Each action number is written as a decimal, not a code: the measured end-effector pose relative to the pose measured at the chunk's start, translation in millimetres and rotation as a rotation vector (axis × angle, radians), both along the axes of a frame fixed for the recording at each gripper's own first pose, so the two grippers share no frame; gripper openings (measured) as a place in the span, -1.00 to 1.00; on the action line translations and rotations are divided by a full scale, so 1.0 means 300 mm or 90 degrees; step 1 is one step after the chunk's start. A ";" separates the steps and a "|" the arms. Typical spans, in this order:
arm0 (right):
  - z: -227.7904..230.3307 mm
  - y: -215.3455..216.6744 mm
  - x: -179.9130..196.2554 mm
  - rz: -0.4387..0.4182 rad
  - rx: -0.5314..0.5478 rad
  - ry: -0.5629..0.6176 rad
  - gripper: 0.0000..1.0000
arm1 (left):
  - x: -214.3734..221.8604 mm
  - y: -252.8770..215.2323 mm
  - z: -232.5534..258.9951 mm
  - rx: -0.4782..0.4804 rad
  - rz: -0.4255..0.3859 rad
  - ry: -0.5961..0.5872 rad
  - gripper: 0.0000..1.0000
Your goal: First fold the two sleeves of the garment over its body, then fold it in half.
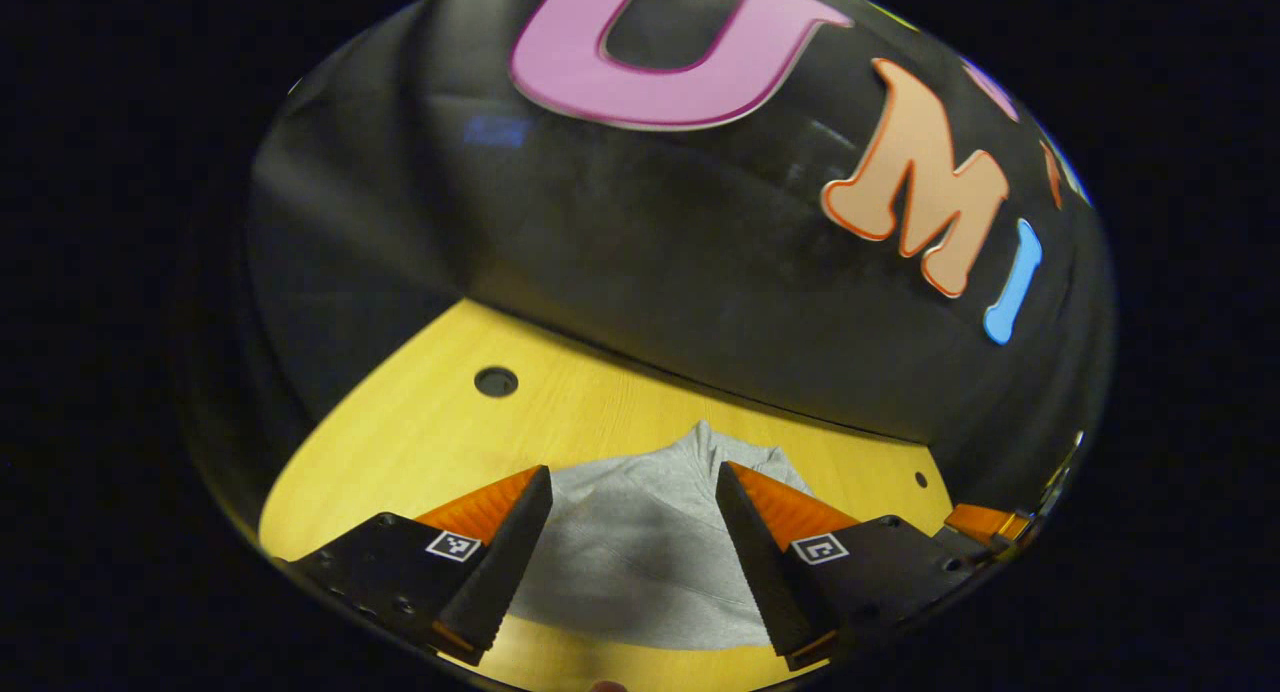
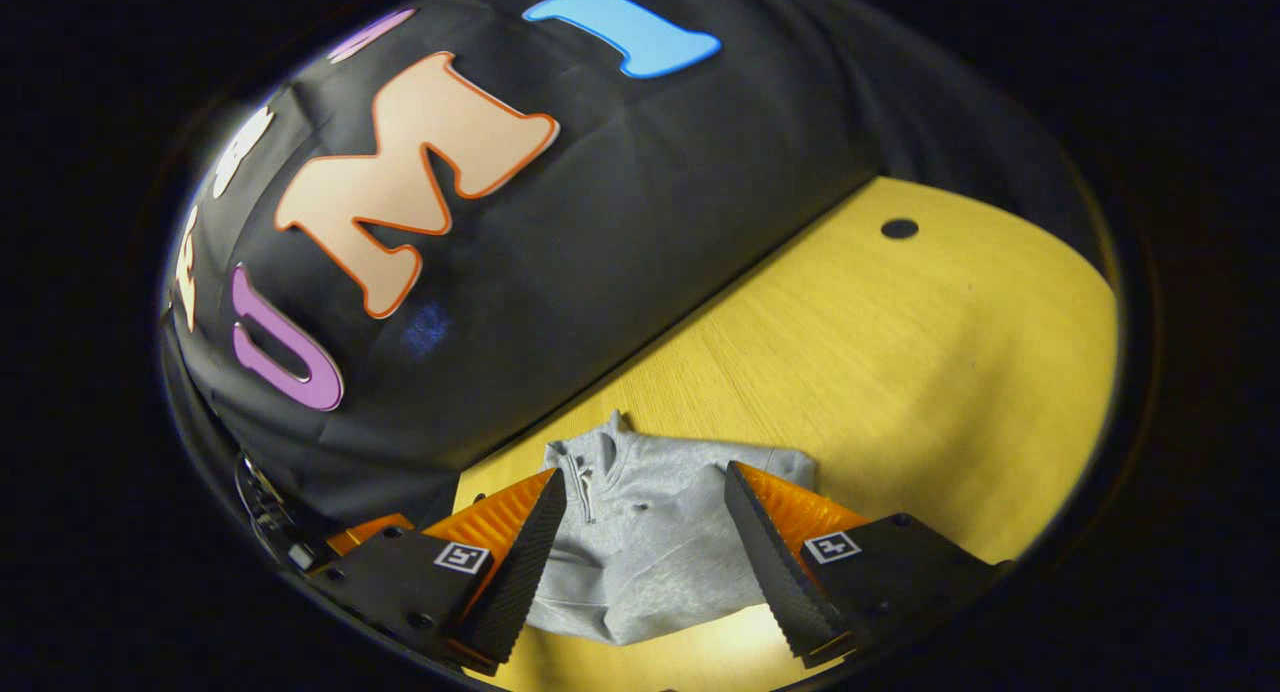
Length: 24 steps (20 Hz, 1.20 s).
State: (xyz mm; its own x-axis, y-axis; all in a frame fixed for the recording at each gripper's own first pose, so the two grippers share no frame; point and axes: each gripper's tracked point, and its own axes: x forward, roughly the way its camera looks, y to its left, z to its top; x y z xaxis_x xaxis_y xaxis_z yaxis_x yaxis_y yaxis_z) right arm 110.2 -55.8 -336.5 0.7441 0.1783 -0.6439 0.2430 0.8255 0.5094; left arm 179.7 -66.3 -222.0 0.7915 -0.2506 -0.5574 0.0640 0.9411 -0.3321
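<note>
A grey garment [image 1: 640, 552] lies on the yellow wooden table [image 1: 420, 432], bunched into a compact shape. In the right gripper view the garment [image 2: 650, 542] shows a collar with a short zip at its far left corner. My left gripper [image 1: 634, 497] hangs open above it, with the cloth seen between its fingers and nothing held. My right gripper [image 2: 645, 497] is open too, above the same garment, holding nothing. Part of the other gripper [image 1: 985, 522] shows at the right edge of the left gripper view.
The table [image 2: 900, 352] reaches back to the black cloth wall [image 1: 700, 272]. A round hole [image 1: 496, 381] is in the tabletop at the far left, a smaller one [image 1: 920, 479] at the right. Another hole [image 2: 899, 228] sits far right in the right gripper view.
</note>
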 end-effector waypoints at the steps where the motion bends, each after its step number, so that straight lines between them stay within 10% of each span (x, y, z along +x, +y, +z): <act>1: 0.044 -0.020 -0.010 0.006 -0.022 -0.028 0.96 | -0.008 -0.001 0.058 0.023 0.000 -0.033 0.92; 12: 0.479 -0.064 -0.265 0.141 -0.270 -0.317 0.97 | -0.372 0.066 0.442 0.196 0.061 -0.254 0.89; 24: 0.732 0.035 -0.449 0.076 -0.286 -0.408 0.96 | -0.577 0.135 0.548 0.203 0.039 -0.318 1.00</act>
